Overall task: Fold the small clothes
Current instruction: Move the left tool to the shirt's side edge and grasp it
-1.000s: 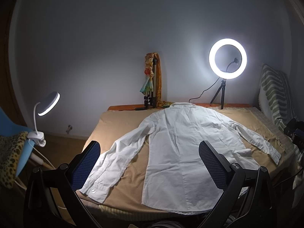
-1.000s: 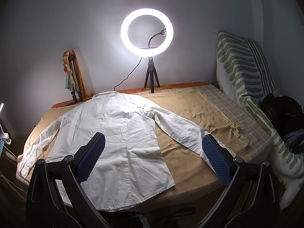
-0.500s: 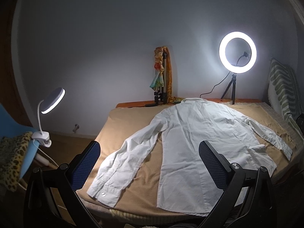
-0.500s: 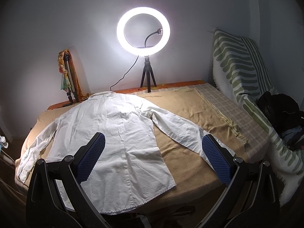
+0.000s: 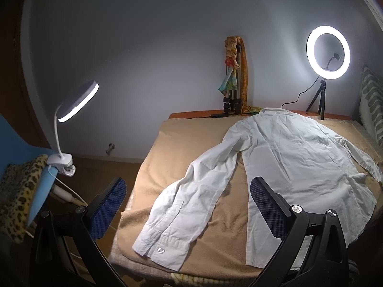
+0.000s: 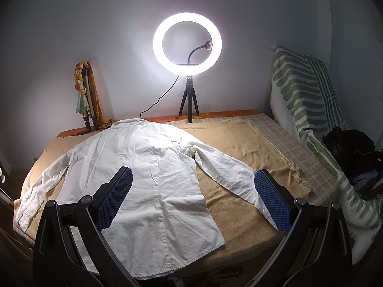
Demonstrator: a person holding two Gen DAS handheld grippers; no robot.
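A white long-sleeved shirt [image 5: 294, 157] lies spread flat, back up, on a tan blanket [image 5: 182, 143], collar toward the far wall and both sleeves out to the sides. It also shows in the right wrist view [image 6: 148, 167]. My left gripper [image 5: 189, 205] is open and empty, held above the near edge with the left sleeve cuff [image 5: 162, 244] between its blue pads. My right gripper [image 6: 194, 198] is open and empty over the shirt's lower right part; the right sleeve cuff [image 6: 263, 205] is at its right pad.
A lit ring light on a tripod [image 6: 188, 45] stands at the far edge. A folded tripod wrapped in cloth [image 5: 233, 76] leans on the wall. A clip lamp [image 5: 76, 100] sits on a blue chair at left. A striped green blanket [image 6: 308, 110] and dark clothes [image 6: 352, 148] lie right.
My left gripper has swung left, so the shirt slid right in its view and the left sleeve now sits between its fingers. My right gripper shifted slightly left. Both stayed open.
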